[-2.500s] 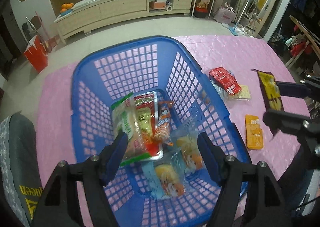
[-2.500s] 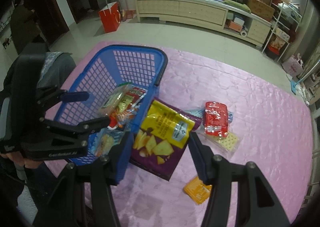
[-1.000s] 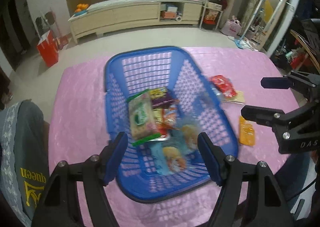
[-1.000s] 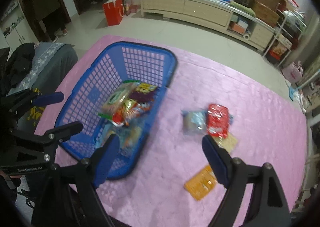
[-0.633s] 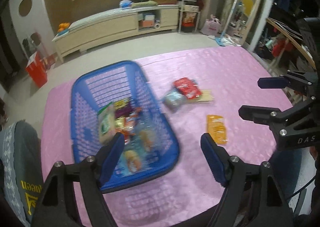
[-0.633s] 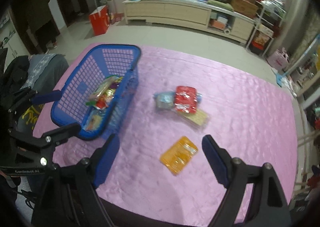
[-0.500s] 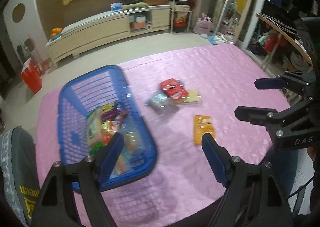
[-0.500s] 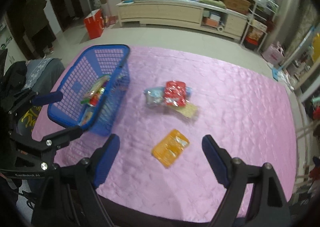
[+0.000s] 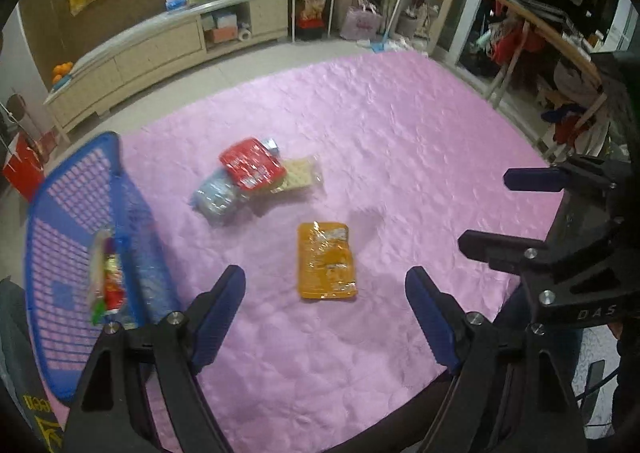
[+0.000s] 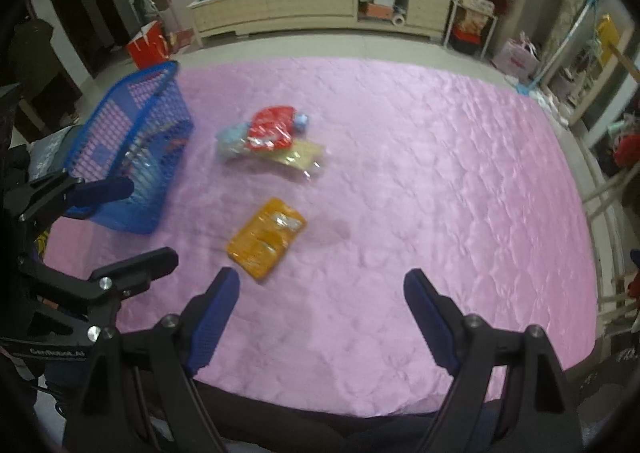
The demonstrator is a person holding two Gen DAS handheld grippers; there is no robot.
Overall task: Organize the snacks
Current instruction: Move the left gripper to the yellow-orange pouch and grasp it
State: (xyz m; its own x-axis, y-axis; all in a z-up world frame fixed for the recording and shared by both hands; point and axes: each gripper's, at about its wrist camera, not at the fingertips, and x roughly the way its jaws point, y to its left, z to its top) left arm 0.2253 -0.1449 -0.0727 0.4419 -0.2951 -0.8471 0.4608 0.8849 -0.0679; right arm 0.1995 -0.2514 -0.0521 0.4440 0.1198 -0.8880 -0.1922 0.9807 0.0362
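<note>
**Both grippers empty above the pink table, four snacks outside the basket**

A pink quilted cloth (image 10: 420, 173) covers the whole table. At its left edge stands the blue basket (image 9: 72, 213), and some snack packs (image 9: 106, 277) lie inside it, too blurred to name.

The left gripper (image 9: 325, 293) has its jaws spread wide; they have just been opening, and nothing is between the pads. It hovers above the cloth, and the orange packet (image 9: 325, 260) shows between its fingers, lying flat on the cloth below. The right gripper (image 10: 321, 293) also stands wide apart and holds nothing; the same orange packet is just ahead of its left finger.

Farther from the grippers, a small pile lies between the basket and the middle of the table. A red packet (image 9: 252, 163) rests on top of a pale blue packet (image 9: 214, 195) and a clear pack of crackers (image 9: 298, 173). The pile is apart from the orange packet and near the basket wall.
</note>
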